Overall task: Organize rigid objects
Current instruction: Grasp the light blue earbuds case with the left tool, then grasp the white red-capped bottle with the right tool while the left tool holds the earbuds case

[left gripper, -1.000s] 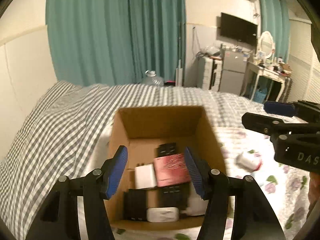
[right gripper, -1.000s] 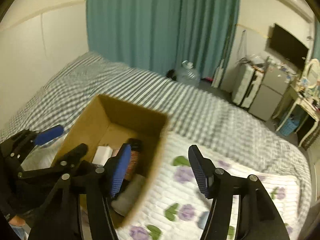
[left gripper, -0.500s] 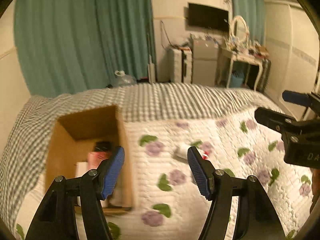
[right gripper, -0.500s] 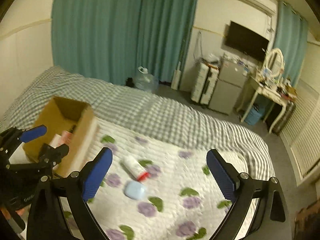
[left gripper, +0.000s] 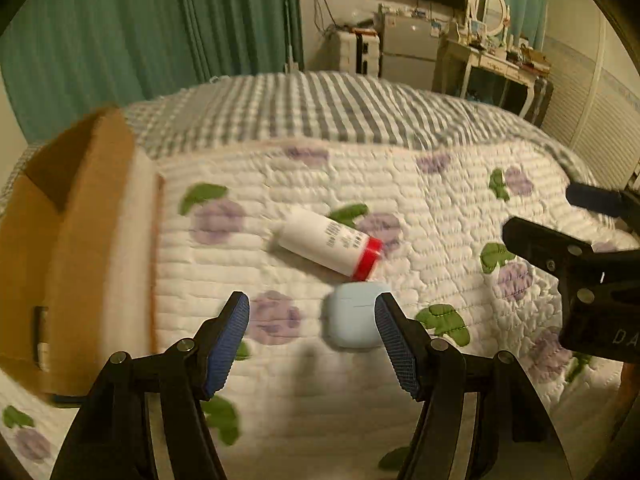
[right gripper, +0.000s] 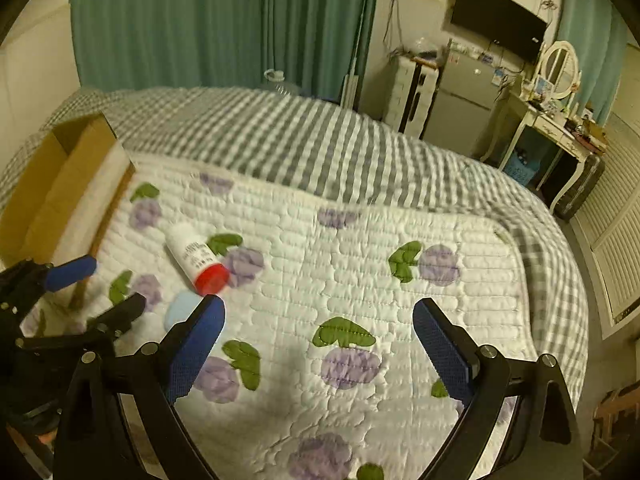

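You've swung your left gripper [left gripper: 312, 334] off the cardboard box [left gripper: 92, 208] toward the pale blue case [left gripper: 354, 316], beside the white bottle [left gripper: 328, 246] on the bed [left gripper: 400, 184]. Both grippers' fingers gape empty, the right gripper [right gripper: 316, 344] widest; box contents are hidden.

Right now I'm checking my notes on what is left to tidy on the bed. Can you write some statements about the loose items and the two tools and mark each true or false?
1. The white bottle with a red cap lies on its side on the floral quilt. True.
2. The left tool is shut on the pale blue case. False: it is open and holds nothing, the case lying on the quilt ahead of it.
3. The cardboard box sits to the left of the bottle. True.
4. The bottle is inside the box. False: it lies outside, on the quilt.
5. The right tool holds the bottle. False: it is open and empty.
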A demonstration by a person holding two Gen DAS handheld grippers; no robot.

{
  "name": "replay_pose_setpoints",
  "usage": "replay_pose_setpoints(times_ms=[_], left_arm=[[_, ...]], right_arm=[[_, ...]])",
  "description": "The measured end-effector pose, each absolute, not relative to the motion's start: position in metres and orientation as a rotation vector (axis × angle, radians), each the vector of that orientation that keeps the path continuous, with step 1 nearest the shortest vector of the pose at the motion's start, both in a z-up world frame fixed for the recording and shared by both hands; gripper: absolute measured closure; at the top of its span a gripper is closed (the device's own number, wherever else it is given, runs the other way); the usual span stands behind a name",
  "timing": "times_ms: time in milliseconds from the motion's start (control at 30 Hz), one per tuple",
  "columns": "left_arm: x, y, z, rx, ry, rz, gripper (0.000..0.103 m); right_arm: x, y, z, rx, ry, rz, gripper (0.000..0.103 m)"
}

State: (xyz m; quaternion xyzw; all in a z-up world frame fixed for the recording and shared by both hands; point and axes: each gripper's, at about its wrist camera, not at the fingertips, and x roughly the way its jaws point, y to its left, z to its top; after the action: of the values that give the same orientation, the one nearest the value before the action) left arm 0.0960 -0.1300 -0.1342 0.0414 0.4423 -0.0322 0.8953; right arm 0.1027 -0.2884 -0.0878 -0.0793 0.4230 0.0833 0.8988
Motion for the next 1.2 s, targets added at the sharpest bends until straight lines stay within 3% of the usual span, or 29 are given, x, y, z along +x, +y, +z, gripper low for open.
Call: replay_pose_setpoints(times_ms=[400,467,500,933,1200], left_arm=[[0.112,-0.154,-0.188,0.096,0.997,-0.106,0.035],[0.11,-0.153,-0.186,0.101,0.981,-0.122,0.041],[0.109,-0.152,-0.184,0.109,0.971,-0.128,0.051],[0.09,-0.082,-0.141,0.076,0.873,0.103,0.052],[0.096,-0.069,-0.148,0.077,0.881,0.126,0.052]], right_arm=[[0.134,-0.307,-0.123,-0.095,0.977,0.194,0.007],[0.137,-0.307,-0.125,-0.092,0.979,0.193,0.007],[0.138,-0.307,-0.126,-0.097,0.977,0.192,0.007],[0.155,-0.244,-0.127,-0.254,0.876,0.442,0.007],[0.158,-0.203,-0.148,-0.357,0.905,0.593,0.028]])
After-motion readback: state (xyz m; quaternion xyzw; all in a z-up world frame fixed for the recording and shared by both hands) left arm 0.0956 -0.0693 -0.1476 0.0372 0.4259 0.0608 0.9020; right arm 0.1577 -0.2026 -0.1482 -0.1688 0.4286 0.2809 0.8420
